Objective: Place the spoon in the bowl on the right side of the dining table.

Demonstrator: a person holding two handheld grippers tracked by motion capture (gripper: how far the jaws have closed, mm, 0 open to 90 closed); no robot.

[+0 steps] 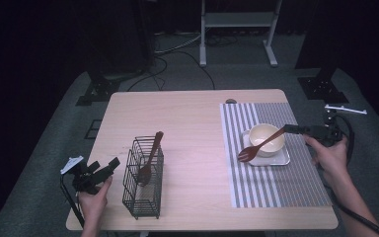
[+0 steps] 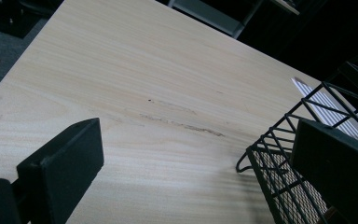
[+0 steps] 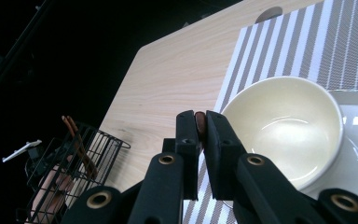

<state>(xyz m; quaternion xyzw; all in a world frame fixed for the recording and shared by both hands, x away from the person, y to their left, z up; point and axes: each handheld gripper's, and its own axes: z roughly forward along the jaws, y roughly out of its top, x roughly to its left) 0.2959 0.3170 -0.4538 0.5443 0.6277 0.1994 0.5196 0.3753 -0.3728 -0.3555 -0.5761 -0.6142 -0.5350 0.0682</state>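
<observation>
High view | wire basket (image 1: pixel 143 190) holds spoon (image 1: pixel 148 163); right gripper (image 1: pixel 290 129) (clamped) holds fork (image 1: pixel 261 145)

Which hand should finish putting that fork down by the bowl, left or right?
Right. The right gripper is shut on the fork, which hangs over the bowl. The left gripper is open across the table, beside the wire basket.

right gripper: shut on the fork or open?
Shut on the fork. In the right gripper view, the right gripper has its jaws pressed against the brown handle end; in the high view the fork slants across the bowl.
</observation>
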